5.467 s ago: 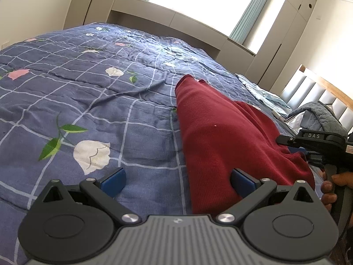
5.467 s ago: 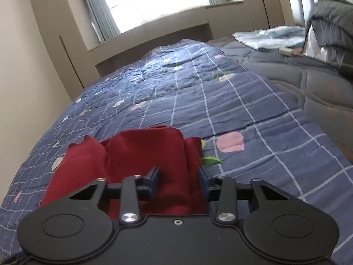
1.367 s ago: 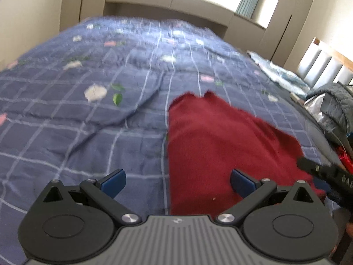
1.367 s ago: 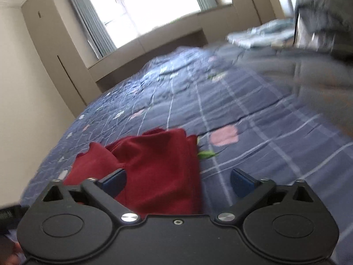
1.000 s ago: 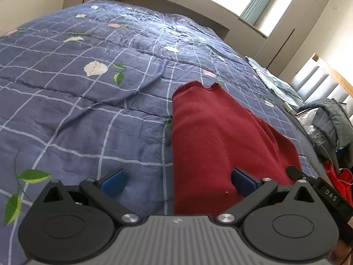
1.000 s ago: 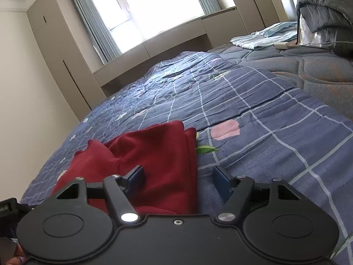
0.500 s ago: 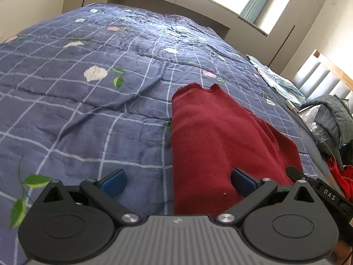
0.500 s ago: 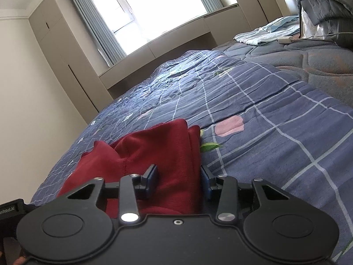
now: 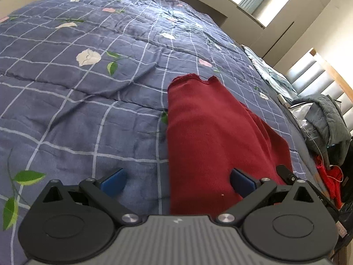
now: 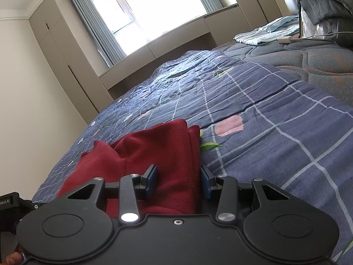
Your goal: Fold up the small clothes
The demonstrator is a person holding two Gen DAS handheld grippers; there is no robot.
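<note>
A dark red garment (image 9: pixel 211 137) is lying folded lengthwise on a blue checked quilt (image 9: pixel 88 101), filling the lower centre and right of the left wrist view, its scalloped far edge pointing toward the upper middle of the frame. In the right wrist view the same garment (image 10: pixel 154 154) is sitting at the lower centre, bunched up. The right claw (image 10: pixel 178 182) is pinching a thick fold of it, both blue pads pressing into the cloth from either side. The left claw (image 9: pixel 176 181) is hovering with its fingers spread wide: one pad (image 9: pixel 113 180) is over bare quilt at the lower left, the other over the garment near its right edge, neither squeezing anything. A grey jacket (image 9: pixel 326 119) is heaped at the right edge, and a pale blue cloth (image 10: pixel 264 33) is lying in the upper right, below a bright window (image 10: pixel 158 6)
</note>
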